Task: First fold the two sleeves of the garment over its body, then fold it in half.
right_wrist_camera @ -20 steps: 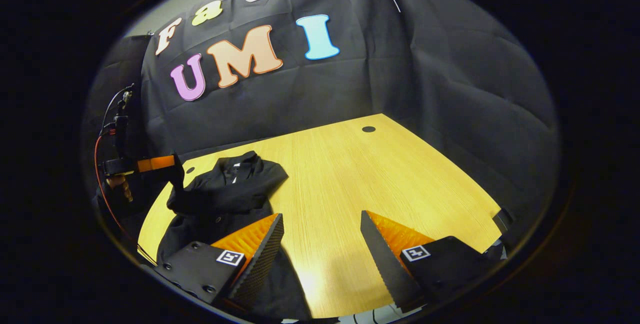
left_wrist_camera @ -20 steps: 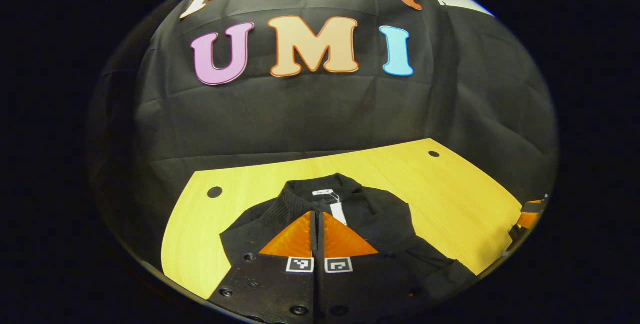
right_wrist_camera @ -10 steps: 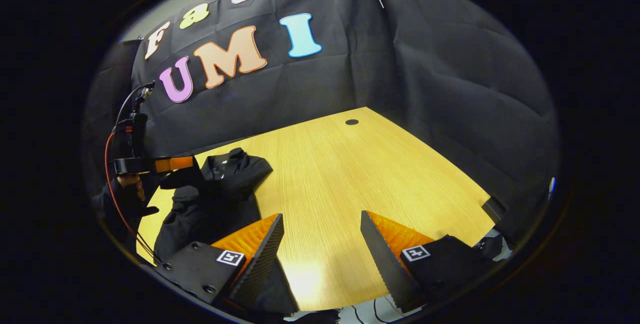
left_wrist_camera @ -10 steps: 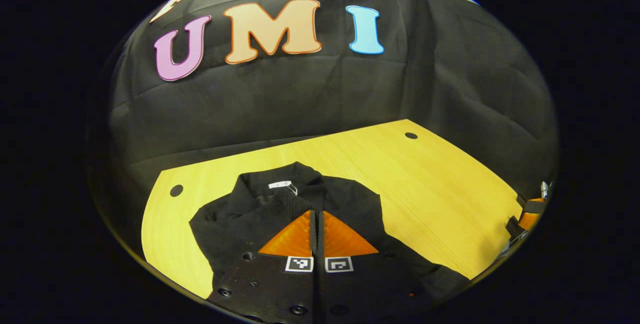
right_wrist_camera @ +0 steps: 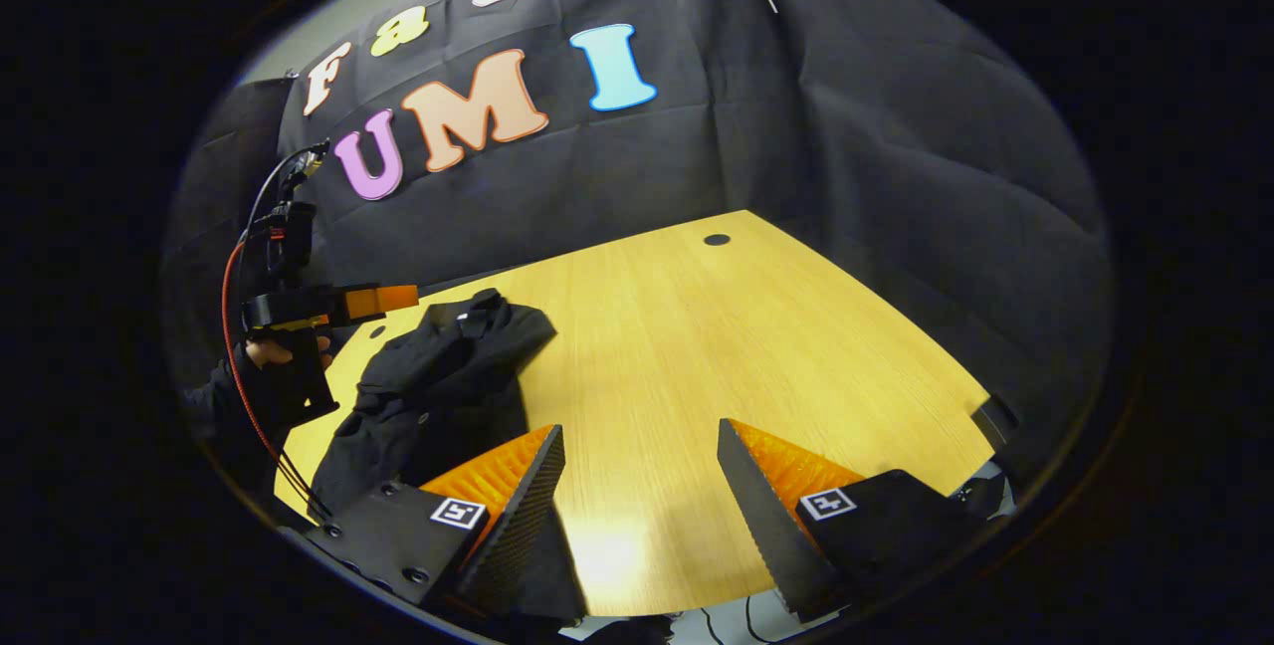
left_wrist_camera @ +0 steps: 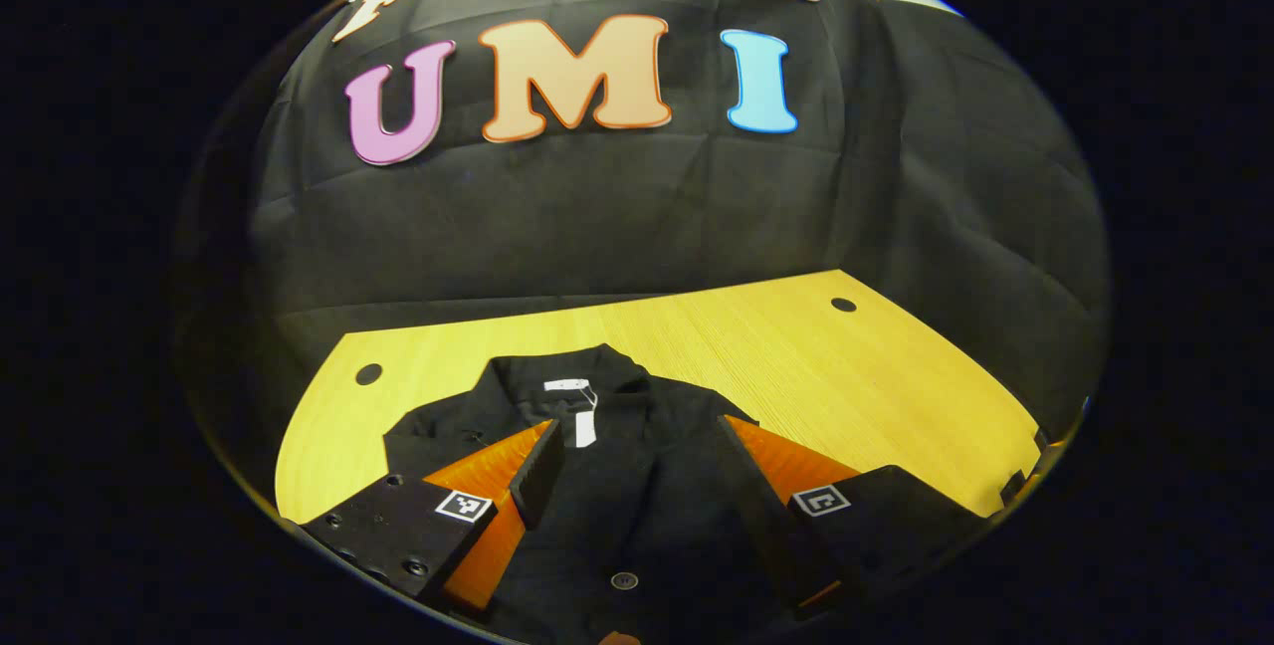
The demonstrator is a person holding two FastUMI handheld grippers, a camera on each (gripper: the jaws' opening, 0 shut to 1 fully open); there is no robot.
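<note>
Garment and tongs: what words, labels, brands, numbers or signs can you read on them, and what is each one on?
Neck label inside the garment collar: too small to read.
Hanging tag below it: no legible print.
Square markers on the left tongs: coded patterns, no words or numbers.
Marker squares on the right tongs: coded patterns too, nothing readable.
</note>
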